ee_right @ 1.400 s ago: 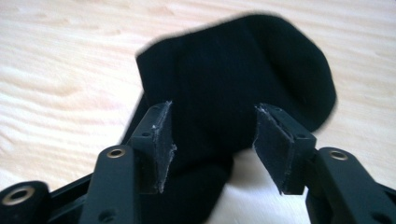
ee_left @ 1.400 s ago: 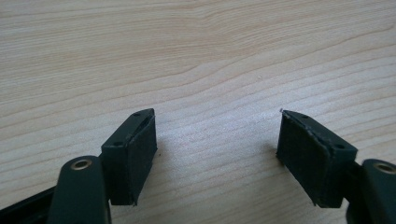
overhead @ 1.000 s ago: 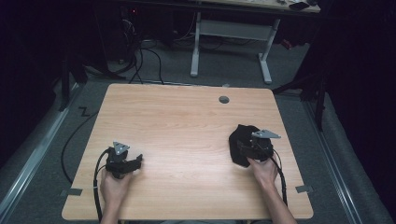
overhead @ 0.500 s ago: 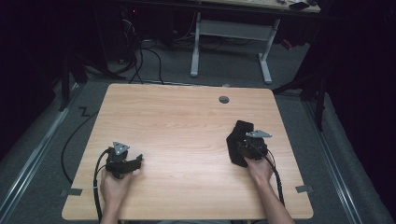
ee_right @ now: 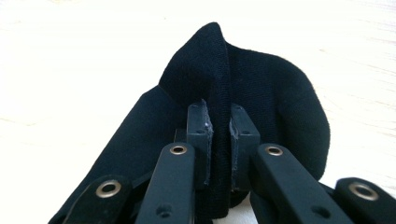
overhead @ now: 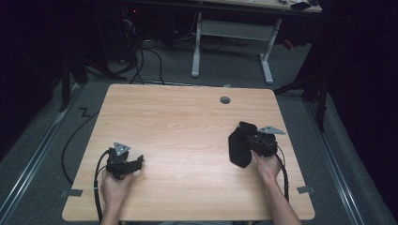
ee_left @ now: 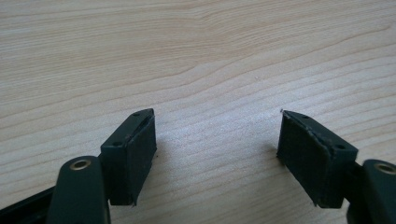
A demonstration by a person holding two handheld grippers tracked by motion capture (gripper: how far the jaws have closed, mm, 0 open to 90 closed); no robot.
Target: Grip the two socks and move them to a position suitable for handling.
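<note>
A black cloth (overhead: 240, 146) lies bunched on the right side of the wooden table (overhead: 187, 126). My right gripper (overhead: 248, 143) is shut on a raised fold of that black cloth (ee_right: 261, 88), the fabric pinched between its pads (ee_right: 198, 140). My left gripper (overhead: 139, 162) rests at the table's front left, held by a hand. In the left gripper view, the left gripper (ee_left: 217, 156) stands wide open over bare wood with nothing between its fingers.
A round grey cable hole (overhead: 225, 100) sits near the table's far edge. Cables (overhead: 96, 187) trail from the left gripper off the front edge. A white desk frame (overhead: 232, 33) and cords stand on the floor beyond the table.
My right gripper has slid a little leftward with the black cloth, bunching it. The left gripper has stayed where it was.
</note>
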